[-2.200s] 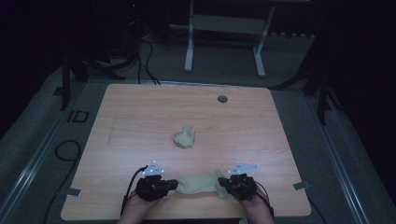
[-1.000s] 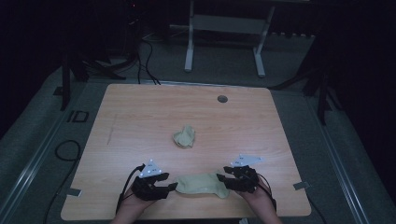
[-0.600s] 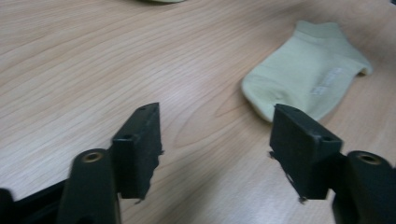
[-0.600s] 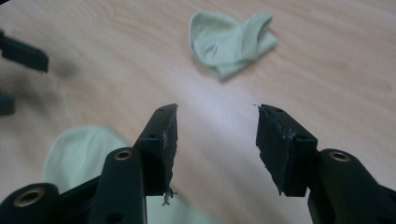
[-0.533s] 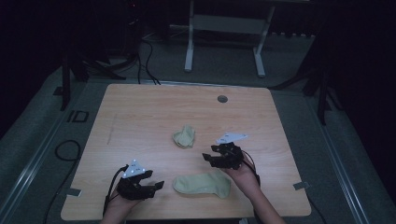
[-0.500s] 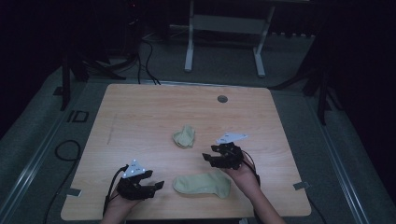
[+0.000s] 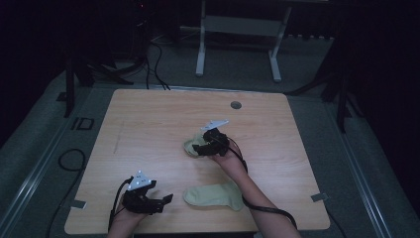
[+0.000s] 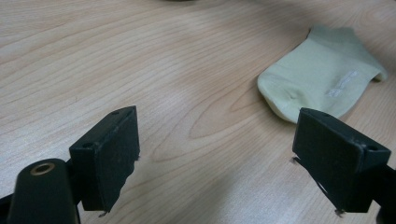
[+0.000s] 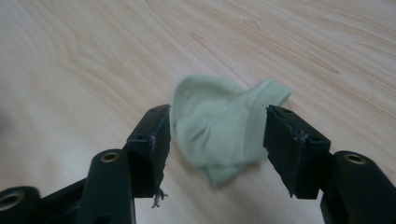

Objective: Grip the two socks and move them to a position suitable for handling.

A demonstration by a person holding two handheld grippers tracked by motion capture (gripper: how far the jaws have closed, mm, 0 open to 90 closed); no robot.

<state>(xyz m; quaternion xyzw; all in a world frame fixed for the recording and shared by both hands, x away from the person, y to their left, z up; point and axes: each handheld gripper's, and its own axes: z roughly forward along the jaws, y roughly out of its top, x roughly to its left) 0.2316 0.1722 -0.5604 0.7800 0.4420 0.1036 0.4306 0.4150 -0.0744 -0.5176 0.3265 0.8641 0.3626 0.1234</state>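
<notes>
With my right gripper [image 7: 202, 145] jaws just opening astride the crumpled pale-green cotton sock [image 9: 224, 128] mid-counter [image 7: 148, 119], I should descend squarely before closing; left gripper [image 7: 161, 203] open, empty, near front edge.

A light wooden table [image 7: 148, 124] with rounded corners and a small round grommet [image 7: 236, 105] near its far edge stands on grey carpeted floor [image 7: 376, 163] in a dark room. Beyond it, the white legs of a metal stand [image 7: 200, 49] rise into shadow, and black cables [image 7: 153, 64] trail across the floor. Strips of tape [image 7: 319, 197] mark the table's near corners.
</notes>
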